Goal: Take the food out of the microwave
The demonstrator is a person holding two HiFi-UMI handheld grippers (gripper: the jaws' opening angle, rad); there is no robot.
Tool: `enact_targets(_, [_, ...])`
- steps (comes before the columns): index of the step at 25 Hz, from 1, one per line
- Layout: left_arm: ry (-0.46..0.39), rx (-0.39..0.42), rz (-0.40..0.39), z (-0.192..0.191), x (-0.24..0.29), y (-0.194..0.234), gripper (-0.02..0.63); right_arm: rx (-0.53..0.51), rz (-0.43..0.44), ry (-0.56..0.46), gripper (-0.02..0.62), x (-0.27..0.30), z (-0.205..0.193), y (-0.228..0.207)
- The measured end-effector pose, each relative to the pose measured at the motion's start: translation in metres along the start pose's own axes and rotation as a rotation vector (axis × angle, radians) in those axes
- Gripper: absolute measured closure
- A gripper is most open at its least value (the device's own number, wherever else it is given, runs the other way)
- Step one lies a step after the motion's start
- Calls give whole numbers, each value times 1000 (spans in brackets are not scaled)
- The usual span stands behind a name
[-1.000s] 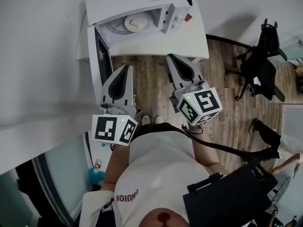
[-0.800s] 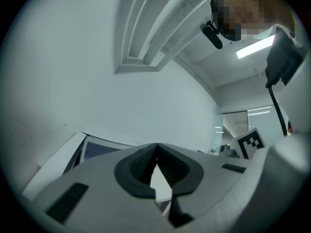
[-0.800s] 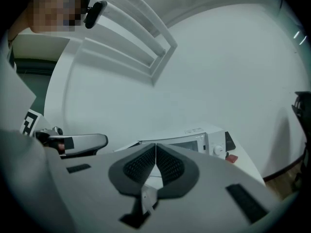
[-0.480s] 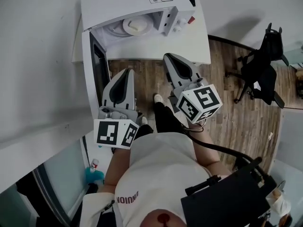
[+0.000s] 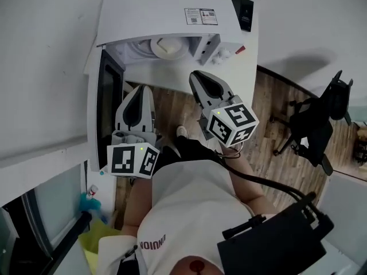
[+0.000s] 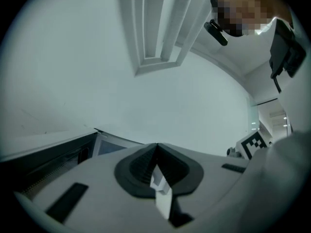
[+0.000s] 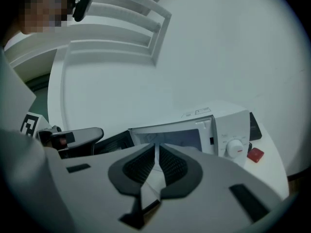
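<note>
1. White wall (image 5: 46,67) takes up the whole left and top of the head view. The table and the open door are hard against it, so there is no room on that side.
2. Wood floor (image 5: 269,125) is open to the right. A dark office chair (image 5: 312,125) stands well apart from the table.
3. White table (image 5: 189,73): its near edge runs just ahead of both gripper tips, and a bare strip shows in front of the microwave.
4. White microwave (image 5: 166,10) sits on the table. Its cavity is open toward the person.
5. Microwave door (image 5: 106,107) is swung fully out to the left. Its dark inner face runs alongside the left gripper, close beside it.
6. Left gripper (image 5: 140,89) is held low in front of the torso, about level, tip toward the cavity. Its jaws are closed tip to tip with nothing between them.
7. Right gripper (image 5: 196,76) is a bit further forward and tilted slightly down, tip near the table's front edge below the control panel. Its jaws are almost together, just starting to part to a thin slit, and they are empty.
8. Plate of food (image 5: 168,47) is inside the cavity on the turntable. Neither gripper touches it.
9. A small red item (image 5: 239,49) lies on the table just right of the microwave.
</note>
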State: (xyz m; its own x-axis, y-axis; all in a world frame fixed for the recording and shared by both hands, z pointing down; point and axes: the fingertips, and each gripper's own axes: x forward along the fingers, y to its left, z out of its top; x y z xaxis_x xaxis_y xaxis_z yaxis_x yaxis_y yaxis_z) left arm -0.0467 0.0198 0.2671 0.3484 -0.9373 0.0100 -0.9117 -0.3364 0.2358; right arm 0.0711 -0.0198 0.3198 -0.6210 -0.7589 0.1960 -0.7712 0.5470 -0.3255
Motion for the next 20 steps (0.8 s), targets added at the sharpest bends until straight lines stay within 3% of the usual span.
enact_targets(7, [18, -4, 83, -18, 13, 10, 592, 54, 59, 61, 565, 24, -19, -22])
enact_targets(14, [63, 27, 88, -39, 44, 26, 592, 142, 47, 108, 509, 54, -43, -38])
enact_targets(20, [99, 27, 84, -61, 61, 47, 592, 307, 34, 122, 477, 82, -69, -55])
